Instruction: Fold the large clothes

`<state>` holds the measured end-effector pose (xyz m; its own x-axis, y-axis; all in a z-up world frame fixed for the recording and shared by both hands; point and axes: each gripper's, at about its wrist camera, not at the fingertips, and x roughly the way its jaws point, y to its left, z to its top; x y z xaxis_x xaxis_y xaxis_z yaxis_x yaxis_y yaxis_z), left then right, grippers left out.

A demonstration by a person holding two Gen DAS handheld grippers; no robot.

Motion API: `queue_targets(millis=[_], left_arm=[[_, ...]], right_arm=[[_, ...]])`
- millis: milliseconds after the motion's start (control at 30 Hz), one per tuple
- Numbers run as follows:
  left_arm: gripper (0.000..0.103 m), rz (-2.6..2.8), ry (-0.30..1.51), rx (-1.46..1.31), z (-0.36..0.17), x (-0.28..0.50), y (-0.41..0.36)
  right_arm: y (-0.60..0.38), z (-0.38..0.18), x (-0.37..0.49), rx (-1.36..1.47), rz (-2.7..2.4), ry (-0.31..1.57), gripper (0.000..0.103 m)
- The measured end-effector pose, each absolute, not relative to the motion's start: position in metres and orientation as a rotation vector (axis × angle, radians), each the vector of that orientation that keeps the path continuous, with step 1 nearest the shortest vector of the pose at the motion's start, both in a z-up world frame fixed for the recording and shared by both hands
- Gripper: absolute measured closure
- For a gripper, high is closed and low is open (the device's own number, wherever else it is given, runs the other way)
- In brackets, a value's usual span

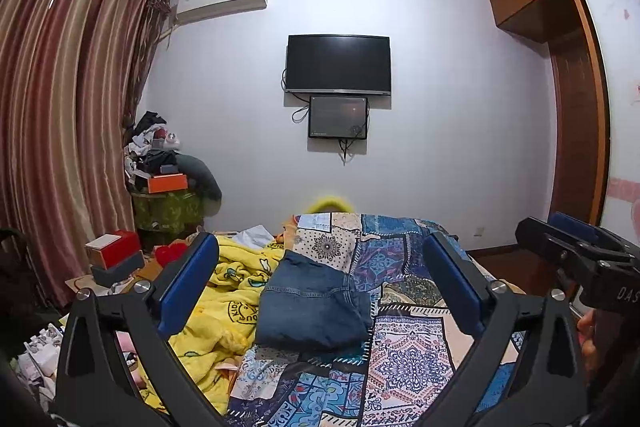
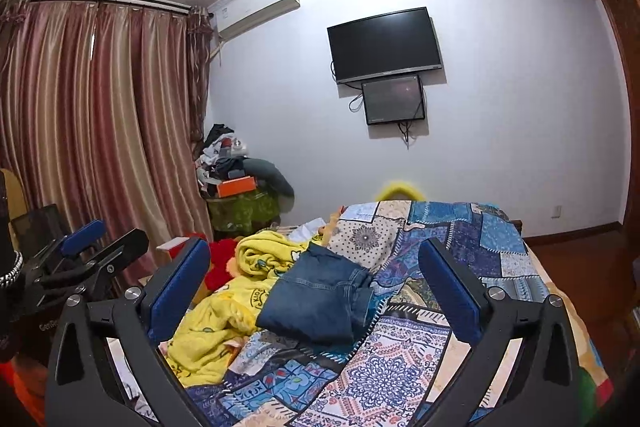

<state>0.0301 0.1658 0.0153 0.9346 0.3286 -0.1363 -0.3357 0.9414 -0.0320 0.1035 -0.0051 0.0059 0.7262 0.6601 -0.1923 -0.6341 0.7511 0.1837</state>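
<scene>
Blue jeans point(image 1: 314, 303) lie folded into a compact rectangle on the patchwork bedspread point(image 1: 404, 355); they also show in the right wrist view point(image 2: 320, 297). My left gripper point(image 1: 320, 247) is open and empty, raised above the bed with the jeans between its blue pads in view. My right gripper point(image 2: 314, 251) is open and empty too, held back from the jeans. The right gripper shows at the right edge of the left wrist view point(image 1: 576, 251). The left gripper shows at the left of the right wrist view point(image 2: 86, 247).
A crumpled yellow blanket point(image 1: 228, 291) lies left of the jeans. Boxes point(image 1: 116, 255) and a cluttered stand point(image 1: 168, 195) sit left of the bed by the curtains point(image 1: 60, 131). A TV point(image 1: 338, 65) hangs on the far wall. A wooden wardrobe point(image 1: 576, 75) stands at right.
</scene>
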Motion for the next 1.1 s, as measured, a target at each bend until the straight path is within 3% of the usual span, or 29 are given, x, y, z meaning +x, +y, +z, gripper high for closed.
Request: queue_targets(millis=[1100], left_arm=[[0.001,0.34,0.149,-0.069,0.0096,0.0377,0.1688]], right_arm=[[0.0013,0.0119,0.0995,0.074,0.709,0.276,0.0]])
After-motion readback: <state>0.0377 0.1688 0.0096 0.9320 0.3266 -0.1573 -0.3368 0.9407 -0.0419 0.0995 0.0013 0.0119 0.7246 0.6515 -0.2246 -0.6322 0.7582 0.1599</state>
